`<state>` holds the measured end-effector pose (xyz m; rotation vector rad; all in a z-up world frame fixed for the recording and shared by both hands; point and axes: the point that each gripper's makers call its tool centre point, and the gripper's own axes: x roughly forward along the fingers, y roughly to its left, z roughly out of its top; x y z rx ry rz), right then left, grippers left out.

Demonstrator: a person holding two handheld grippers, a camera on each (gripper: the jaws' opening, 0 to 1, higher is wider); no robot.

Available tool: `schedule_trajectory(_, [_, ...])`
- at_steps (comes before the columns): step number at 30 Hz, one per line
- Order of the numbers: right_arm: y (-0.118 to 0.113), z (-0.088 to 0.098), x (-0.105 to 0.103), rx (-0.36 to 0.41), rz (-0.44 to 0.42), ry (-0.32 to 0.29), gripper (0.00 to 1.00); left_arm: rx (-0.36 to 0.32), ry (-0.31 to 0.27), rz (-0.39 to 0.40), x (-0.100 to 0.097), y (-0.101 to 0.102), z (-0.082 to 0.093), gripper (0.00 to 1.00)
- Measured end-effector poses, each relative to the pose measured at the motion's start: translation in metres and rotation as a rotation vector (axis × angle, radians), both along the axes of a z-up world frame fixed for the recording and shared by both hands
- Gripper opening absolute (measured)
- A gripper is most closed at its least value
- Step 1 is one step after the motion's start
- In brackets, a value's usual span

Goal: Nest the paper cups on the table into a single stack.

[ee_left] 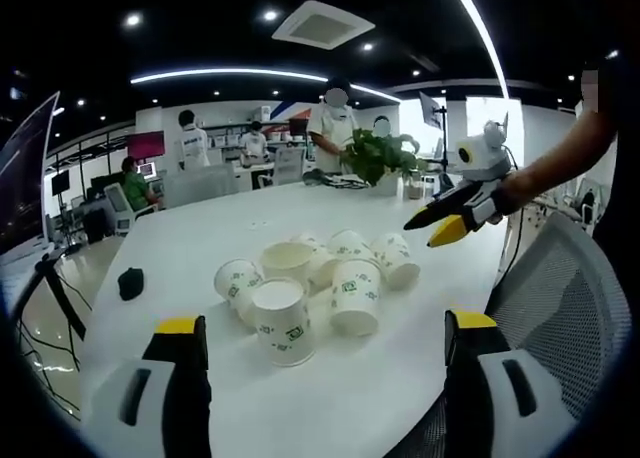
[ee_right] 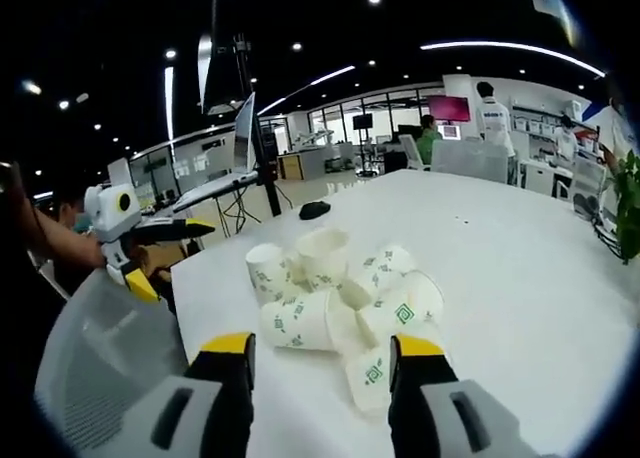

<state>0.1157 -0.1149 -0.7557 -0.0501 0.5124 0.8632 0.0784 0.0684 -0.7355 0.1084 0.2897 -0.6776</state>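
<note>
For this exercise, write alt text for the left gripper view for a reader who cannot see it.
A cluster of paper cups, some upright and some tipped over, sits on a white table beyond the open left gripper. The right gripper hovers over the table's far side, near a potted plant.

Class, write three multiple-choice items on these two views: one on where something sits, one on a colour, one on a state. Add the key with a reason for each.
1. Where is the small black object relative to the cups in the left gripper view?
A. On the table, off to their left
B. Inside a cup
C. Under the plant

2. What colour are the tips of the right gripper?
A. Red
B. Yellow
C. Blue

3. How are the cups arranged?
A. One neat stack
B. A loose cluster, some upright, some tipped
C. All inside a box

Key: A, it lies alone on the white table; B, yellow caps top both jaws; B, open rims face up while others lie sideways.
</note>
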Motion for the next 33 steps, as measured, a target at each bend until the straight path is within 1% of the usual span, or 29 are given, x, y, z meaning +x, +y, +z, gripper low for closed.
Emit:
schedule_trajectory(5, [0.005,-0.002,0.005,0.004,0.018,0.006,0.50,0.001,0.002,0.005,0.000,0.001,-0.001,0.97])
schedule_trajectory(8, [0.009,-0.002,0.007,0.016,0.027,0.014,0.47,0.003,0.006,0.002,0.000,0.000,-0.001,0.97])
schedule_trajectory(17, [0.022,-0.007,0.012,0.019,0.056,0.041,0.41,0.003,0.012,-0.002,0.000,0.000,-0.003,0.97])
schedule_trajectory(23, [0.027,-0.008,0.016,0.007,0.079,0.028,0.37,0.003,0.015,-0.005,-0.001,0.000,-0.003,0.97])
schedule_trajectory(26, [0.029,-0.011,0.019,0.005,0.092,0.036,0.33,0.003,0.016,-0.004,-0.001,0.000,-0.003,0.96])
schedule_trajectory(33, [0.038,-0.016,0.025,0.020,0.118,0.071,0.31,0.004,0.021,0.004,0.000,0.002,-0.003,0.96])
